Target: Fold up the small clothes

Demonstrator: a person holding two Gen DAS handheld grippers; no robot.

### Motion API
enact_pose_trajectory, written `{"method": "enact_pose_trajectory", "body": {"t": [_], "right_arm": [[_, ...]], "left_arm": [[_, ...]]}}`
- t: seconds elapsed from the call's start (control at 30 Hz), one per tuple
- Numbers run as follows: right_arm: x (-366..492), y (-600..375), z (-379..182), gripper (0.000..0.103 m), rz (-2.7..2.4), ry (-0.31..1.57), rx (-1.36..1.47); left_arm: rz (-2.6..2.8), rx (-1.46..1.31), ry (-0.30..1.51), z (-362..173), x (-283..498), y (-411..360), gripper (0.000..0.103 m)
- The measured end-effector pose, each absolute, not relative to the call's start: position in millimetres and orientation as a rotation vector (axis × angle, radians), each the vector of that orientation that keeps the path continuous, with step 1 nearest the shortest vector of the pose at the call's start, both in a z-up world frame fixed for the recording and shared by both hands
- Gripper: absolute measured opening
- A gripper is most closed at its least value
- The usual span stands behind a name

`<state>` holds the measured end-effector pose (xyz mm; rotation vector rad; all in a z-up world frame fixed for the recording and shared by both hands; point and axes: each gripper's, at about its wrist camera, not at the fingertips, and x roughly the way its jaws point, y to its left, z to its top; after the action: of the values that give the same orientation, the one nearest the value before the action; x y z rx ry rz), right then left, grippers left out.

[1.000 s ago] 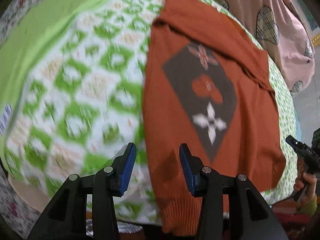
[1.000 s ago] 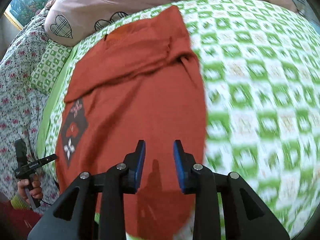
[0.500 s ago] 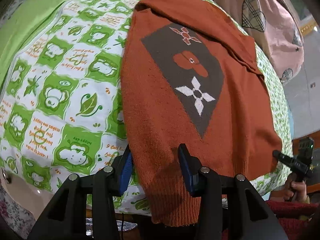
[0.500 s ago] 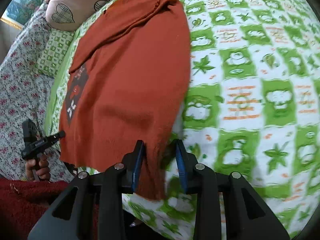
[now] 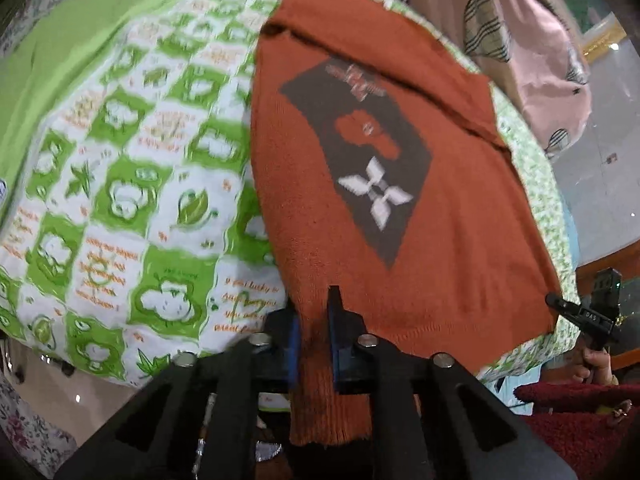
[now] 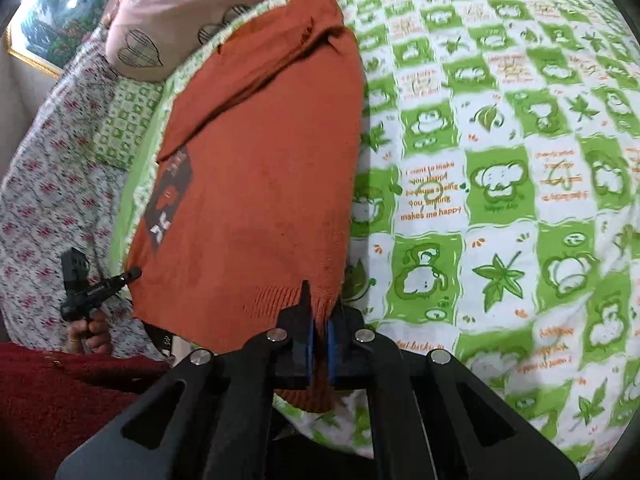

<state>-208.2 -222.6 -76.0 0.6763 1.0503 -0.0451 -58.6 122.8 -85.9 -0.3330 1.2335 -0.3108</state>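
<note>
Closest to me, both tools have just bitten down. The left gripper [image 5: 313, 334] has been closing over the last moment, and its blue pads [image 5: 293, 344] now pinch the ribbed hem at one bottom corner of the rust-orange knitted sweater [image 5: 420, 248]; a second ago the jaws stood wide with the hem only lying between them. The right gripper [image 6: 319, 334] has closed too, almost fully, clamping the thin ribbed edge at the other bottom corner of the sweater [image 6: 256, 184], where half a second ago there was still a gap either side of the cloth.

So both hem corners look held, and I'd judge the grasp for the first fold is done; what remains is to lift the hem and carry it up toward the collar.

Beyond the tools, the sweater lies flat, face up, on the green-and-white checked cartoon-print bedsheet [image 6: 500, 184], its near hem hanging slightly over the bed's edge. The dark grey diamond panel with a white flower [image 5: 372, 168] sits mid-chest. Farther off, the sleeves seem already folded across the top. Past the collar lies the pink pillow with checked hearts [image 5: 500, 12].
</note>
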Motion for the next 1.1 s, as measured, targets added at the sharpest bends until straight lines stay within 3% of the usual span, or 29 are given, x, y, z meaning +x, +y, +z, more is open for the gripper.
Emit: {"method": "enact_pose_trajectory", "body": {"t": [0.03, 0.1, 0.17, 0.23, 0.27, 0.3, 0.33, 0.37, 0.73, 1.1], "right_arm": [[-205.2, -221.1, -79.5, 0.007, -0.047, 1.058, 0.679], [-199.3, -216.8, -87.3, 0.011, -0.039, 1.090, 0.695], [-199.0, -214.4, -90.2, 0.016, -0.038, 1.105, 0.698], [-199.2, -212.4, -90.9, 0.018, -0.025, 1.099, 0.704], [-198.0, -211.3, -93.3, 0.018, -0.021, 1.099, 0.707], [-197.2, -211.0, -95.0, 0.018, -0.016, 1.100, 0.712], [-195.9, -210.1, -96.4, 0.017, -0.006, 1.100, 0.714], [-195.3, -209.7, -96.3, 0.006, 0.001, 1.101, 0.713], [-184.3, -219.5, -53.8, 0.006, 0.079, 0.957, 0.758], [-82.3, -269.7, 7.2, 0.006, 0.066, 0.726, 0.711]], "left_arm": [[-0.309, -0.324, 1.250, -88.4, -58.5, 121.2, 0.025], [-0.312, -0.323, 1.281, -92.1, -59.8, 118.3, 0.048], [-0.319, -0.335, 1.284, -95.5, -63.6, 119.1, 0.049], [-0.320, -0.335, 1.282, -100.7, -64.9, 116.5, 0.046], [-0.319, -0.327, 1.276, -102.3, -66.6, 114.3, 0.039], [-0.330, -0.325, 1.269, -102.6, -65.9, 111.8, 0.015], [-0.354, -0.342, 1.272, -103.9, -65.4, 110.1, 0.007], [-0.359, -0.352, 1.265, -104.3, -70.0, 112.4, 0.007], [-0.397, -0.507, 1.071, -45.0, -59.2, 132.1, 0.006], [-0.404, -0.510, 0.838, 29.1, 62.4, 134.6, 0.006]]}}
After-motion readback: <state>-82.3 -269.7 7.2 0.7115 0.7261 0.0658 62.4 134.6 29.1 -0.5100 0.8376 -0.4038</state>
